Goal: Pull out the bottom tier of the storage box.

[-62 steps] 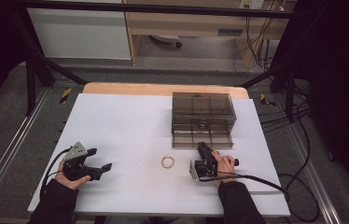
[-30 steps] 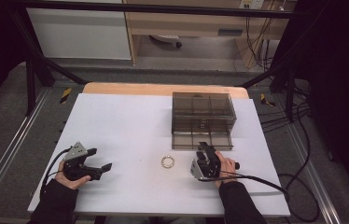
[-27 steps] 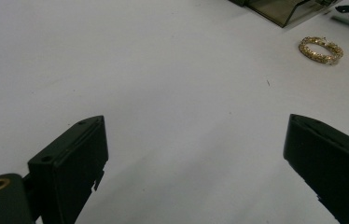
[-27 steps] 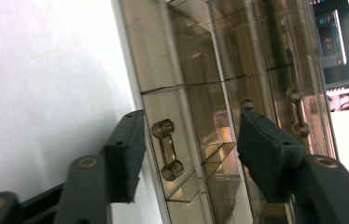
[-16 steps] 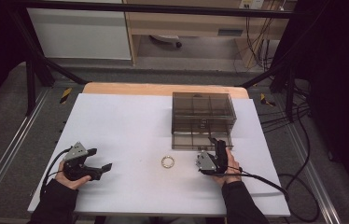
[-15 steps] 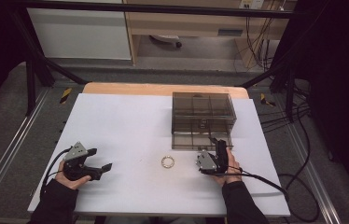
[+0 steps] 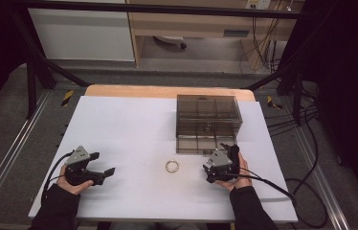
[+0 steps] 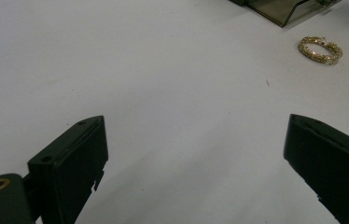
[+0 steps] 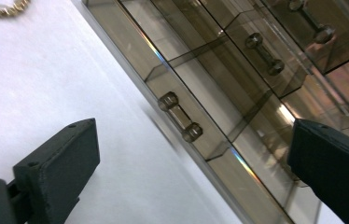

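A smoky clear drawer box (image 7: 208, 122) stands at the back right of the white table (image 7: 129, 129). Its bottom drawer (image 9: 200, 119) is pulled out a little and has a small bar handle (image 9: 180, 116). A gold ring-shaped bracelet (image 7: 171, 166) lies on the table in front of the box, also seen far right in the left gripper view (image 8: 320, 49). My right gripper (image 7: 228, 149) stands open just before the bottom drawer, its jaws wide on either side of the handle. My left gripper (image 7: 105, 171) rests open at the front left, empty, pointing toward the bracelet.
A wooden strip (image 7: 167, 91) edges the table's far side. Black cables (image 7: 282, 189) trail off the right edge to the floor. Metal frame rails (image 7: 5, 158) run along both sides of the table.
My right gripper has swung from pointing left near the bracelet to pointing forward, and has moved up to the drawer box's front. The left gripper has stayed put.
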